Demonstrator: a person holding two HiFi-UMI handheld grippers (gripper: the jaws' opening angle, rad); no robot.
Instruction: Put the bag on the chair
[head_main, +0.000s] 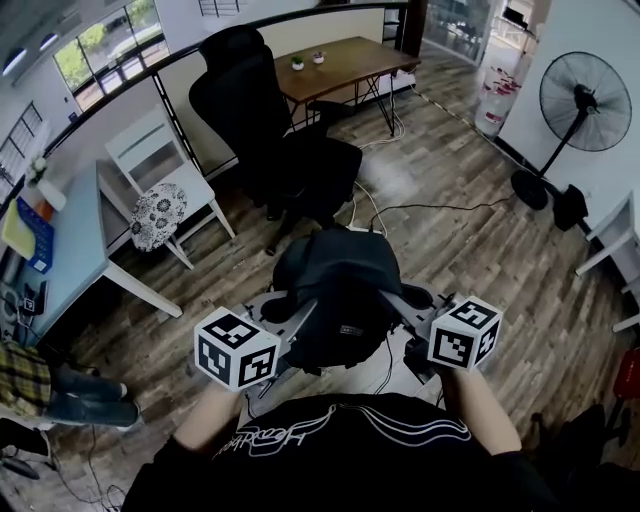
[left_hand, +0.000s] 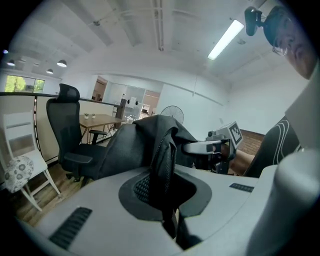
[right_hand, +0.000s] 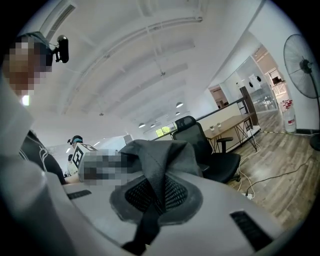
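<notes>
Bag (head_main: 335, 300), black, contents hidden: I held it clamped in left gripper (head_main: 298, 322) and right gripper (head_main: 402, 306), near the chair (head_main: 290, 150).

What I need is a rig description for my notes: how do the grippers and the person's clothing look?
Left gripper and right gripper: pale grey plastic tongs with dark insets. Both carry white cubes printed with black square markers. The person wears a black short-sleeved shirt with white script.

Wooden desk (head_main: 338, 62), standing fan (head_main: 585, 102)
</notes>
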